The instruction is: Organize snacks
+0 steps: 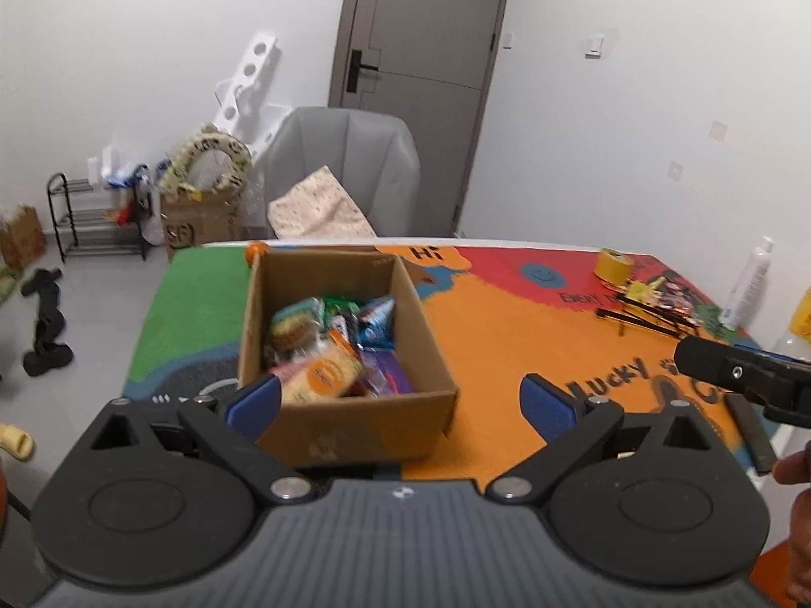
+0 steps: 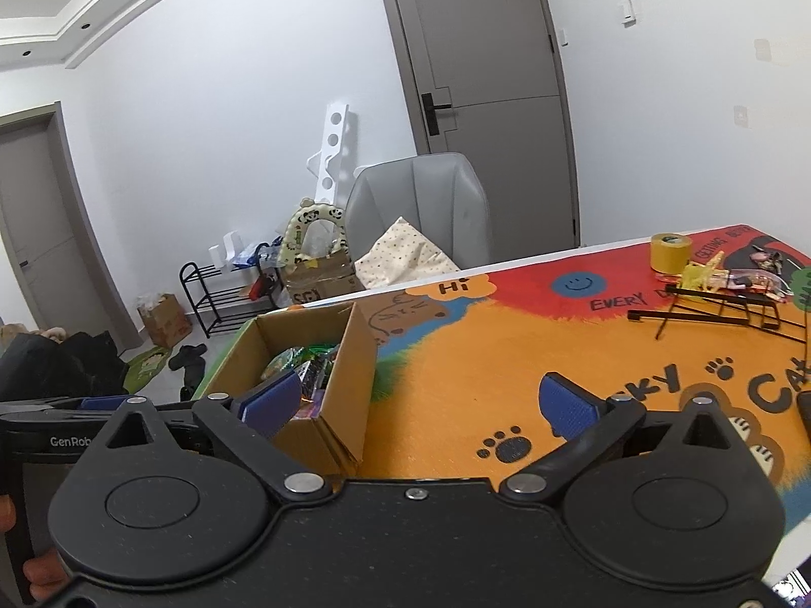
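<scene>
Both the left gripper (image 1: pixel 400 400) and right gripper (image 2: pixel 423 400) hang wide apart, empty. Beyond them the cardboard box (image 1: pixel 349 420), full of snack packets (image 1: pixel 329 344), sits toward the table's (image 1: pixel 507 334) left edge.

**Cardboard, crinkly wrappers, fuzzy cloth**

The box (image 1: pixel 349 425) is plain matt brown cardboard. The snack packets (image 1: pixel 329 344) inside look like glossy plastic film (crinkled, catching light). The table cover (image 1: pixel 507 334) is a matt, slightly fuzzy printed cloth. At the far right, the tape roll (image 2: pixel 670 252) has a smooth yellow face. The left gripper (image 1: pixel 400 405) shows matt black plastic, textured blue pads (image 1: pixel 550 413) and shiny metal pivot pins.
</scene>
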Demonstrator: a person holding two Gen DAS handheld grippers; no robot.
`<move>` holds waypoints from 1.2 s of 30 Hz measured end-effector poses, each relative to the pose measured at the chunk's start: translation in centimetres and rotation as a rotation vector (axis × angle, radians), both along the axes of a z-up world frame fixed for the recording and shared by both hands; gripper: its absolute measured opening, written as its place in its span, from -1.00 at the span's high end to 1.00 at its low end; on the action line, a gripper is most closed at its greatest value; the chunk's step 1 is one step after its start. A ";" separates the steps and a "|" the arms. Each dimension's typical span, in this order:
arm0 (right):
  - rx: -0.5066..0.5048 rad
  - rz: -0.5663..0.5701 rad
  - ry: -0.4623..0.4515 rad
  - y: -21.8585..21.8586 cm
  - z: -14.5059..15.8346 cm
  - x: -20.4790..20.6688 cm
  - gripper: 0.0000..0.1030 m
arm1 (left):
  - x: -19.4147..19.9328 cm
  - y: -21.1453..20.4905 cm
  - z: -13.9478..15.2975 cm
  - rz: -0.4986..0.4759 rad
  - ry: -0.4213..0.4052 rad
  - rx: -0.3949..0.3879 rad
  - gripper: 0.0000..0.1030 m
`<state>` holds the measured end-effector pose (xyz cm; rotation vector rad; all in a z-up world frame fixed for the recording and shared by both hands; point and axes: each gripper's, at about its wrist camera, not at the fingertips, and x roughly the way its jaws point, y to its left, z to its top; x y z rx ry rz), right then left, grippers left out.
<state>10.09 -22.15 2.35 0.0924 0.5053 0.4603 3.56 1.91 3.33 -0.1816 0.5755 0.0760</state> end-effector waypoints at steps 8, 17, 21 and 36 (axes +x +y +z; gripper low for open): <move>-0.017 0.009 -0.001 -1.2 0.8 -1.9 -1.00 | -1.6 -0.3 0.2 -0.036 0.027 0.041 -0.96; -0.025 0.009 -0.011 -2.3 2.6 -3.7 -1.00 | -3.6 -0.1 1.5 -0.047 0.020 0.069 -0.99; -0.047 0.014 -0.013 -2.7 3.4 -5.0 -1.00 | -5.5 -0.1 3.0 -0.046 -0.023 0.077 -0.99; -0.073 0.010 0.021 -3.0 3.8 -5.9 -1.00 | -7.5 0.7 3.6 -0.059 -0.034 0.082 -0.99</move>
